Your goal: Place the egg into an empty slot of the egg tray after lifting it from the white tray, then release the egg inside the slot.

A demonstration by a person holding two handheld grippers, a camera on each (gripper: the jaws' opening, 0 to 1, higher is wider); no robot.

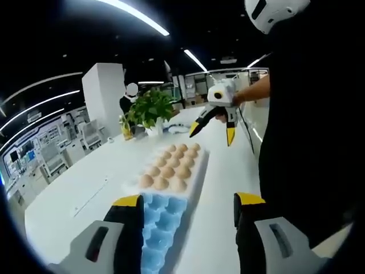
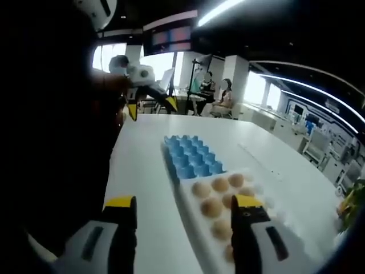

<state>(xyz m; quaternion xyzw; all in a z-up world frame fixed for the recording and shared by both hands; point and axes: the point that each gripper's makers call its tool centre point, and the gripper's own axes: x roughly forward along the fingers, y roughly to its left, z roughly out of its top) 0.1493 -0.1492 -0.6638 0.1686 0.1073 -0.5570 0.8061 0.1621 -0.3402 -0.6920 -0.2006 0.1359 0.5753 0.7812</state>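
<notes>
Above white table, both yellow-tipped grippers, left and right, hover level, jaws wide, holding nothing; blue egg tray and white tray of brown eggs below

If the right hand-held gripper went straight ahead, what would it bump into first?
Probably the brown eggs in the white tray, lying between the right hand-held gripper's open jaws; the blue egg tray lies beyond. Depth is unclear.

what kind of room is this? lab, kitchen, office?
Likely an open-plan office or showroom, not a kitchen: a long white table with a potted plant, strip lights on a dark ceiling, and people seated at desks behind. Both grippers are open over the blue egg tray.
</notes>
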